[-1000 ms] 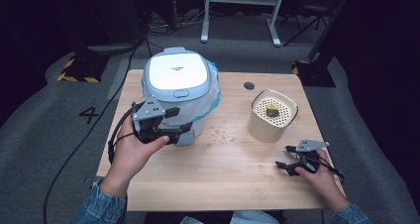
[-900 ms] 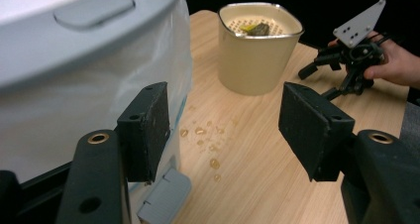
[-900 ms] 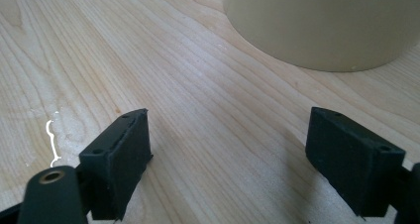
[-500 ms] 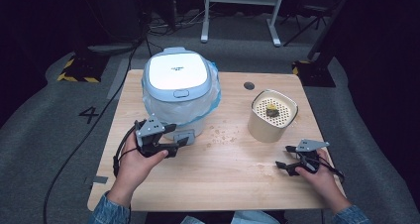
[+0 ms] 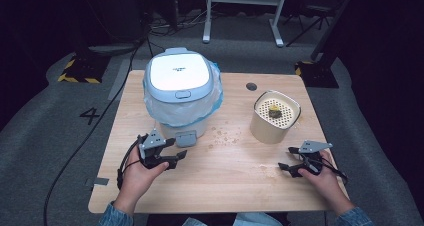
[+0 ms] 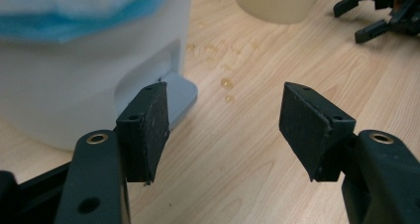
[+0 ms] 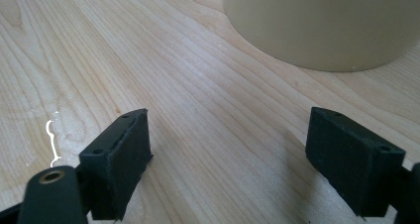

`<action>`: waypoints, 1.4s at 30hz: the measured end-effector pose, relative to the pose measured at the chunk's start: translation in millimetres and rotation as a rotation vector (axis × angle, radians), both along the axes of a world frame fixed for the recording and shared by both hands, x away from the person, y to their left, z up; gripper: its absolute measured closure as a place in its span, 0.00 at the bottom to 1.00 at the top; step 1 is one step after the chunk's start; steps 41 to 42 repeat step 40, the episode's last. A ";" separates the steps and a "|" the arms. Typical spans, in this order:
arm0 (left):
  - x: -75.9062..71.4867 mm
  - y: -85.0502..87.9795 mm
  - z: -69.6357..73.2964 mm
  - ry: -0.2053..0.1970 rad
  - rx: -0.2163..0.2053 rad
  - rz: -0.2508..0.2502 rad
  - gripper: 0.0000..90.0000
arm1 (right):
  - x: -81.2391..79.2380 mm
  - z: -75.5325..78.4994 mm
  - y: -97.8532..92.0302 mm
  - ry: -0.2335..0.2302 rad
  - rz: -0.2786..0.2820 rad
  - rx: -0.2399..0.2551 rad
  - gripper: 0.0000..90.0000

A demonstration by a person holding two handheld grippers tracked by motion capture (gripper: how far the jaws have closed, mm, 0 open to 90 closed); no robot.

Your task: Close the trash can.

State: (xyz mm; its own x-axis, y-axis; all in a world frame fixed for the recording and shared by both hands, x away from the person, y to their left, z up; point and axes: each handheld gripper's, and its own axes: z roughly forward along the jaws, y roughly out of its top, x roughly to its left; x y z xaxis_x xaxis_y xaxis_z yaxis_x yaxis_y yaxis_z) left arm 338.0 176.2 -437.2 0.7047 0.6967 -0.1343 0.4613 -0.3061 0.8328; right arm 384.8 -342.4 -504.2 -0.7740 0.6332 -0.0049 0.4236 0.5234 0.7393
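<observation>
Seen from above on a pale wooden worktop: white lidded bin lined with a blue-edged plastic bag, standing at about 11 o'clock from the worktop's middle, grey pedal jutting from its base toward the near edge. Left hand-held gripper low over the wood at 8 o'clock, just beside that pedal, jaws wide apart with nothing between them (bare wood in the gap, seen along its own pads). Right hand-held gripper resting near the worktop's edge at 4 o'clock, jaws likewise spread and empty, pointed toward the cream perforated-top container standing at 2 o'clock. Scattered crumbs between bin and container. Container's rounded wall looming close ahead in the right gripper view.
</observation>
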 end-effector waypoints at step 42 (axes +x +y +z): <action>-0.1 -0.2 -67.4 0.106 0.255 0.050 0.09 | -0.1 0.0 0.0 0.000 0.000 0.000 0.19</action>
